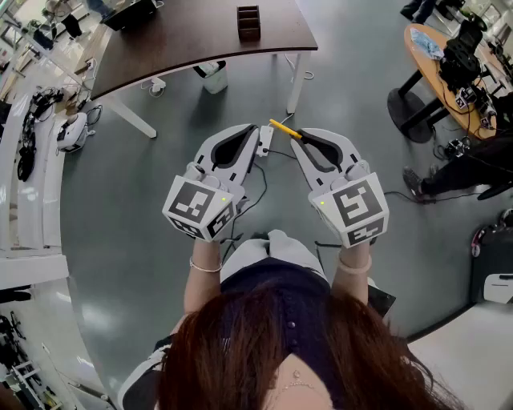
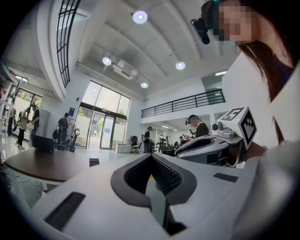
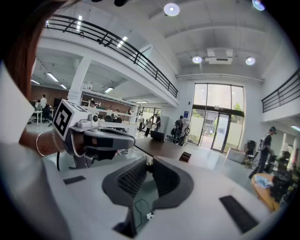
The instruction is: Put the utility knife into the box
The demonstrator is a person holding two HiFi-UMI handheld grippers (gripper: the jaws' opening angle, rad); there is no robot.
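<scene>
The yellow utility knife (image 1: 284, 128) pokes up and to the left out of the tip of my right gripper (image 1: 302, 135), whose jaws are shut on it. In the right gripper view the jaws meet at the tip (image 3: 149, 162), and only a small bit of the knife shows there. My left gripper (image 1: 258, 131) is level beside it, jaws shut, its tip close to the knife's free end. A sliver of yellow shows past its tip (image 2: 151, 176). The dark compartmented box (image 1: 248, 22) stands on the brown table (image 1: 176, 44) far ahead, and shows small as the box (image 2: 93, 161) and the box (image 3: 185, 157) in the gripper views.
Both grippers hang over grey floor in front of the person's lap. A white power strip (image 1: 264, 144) with a cable lies below them. A white bin (image 1: 214, 78) sits under the table. A round wooden table (image 1: 449, 76) and a seated person's shoe (image 1: 415, 182) are at the right.
</scene>
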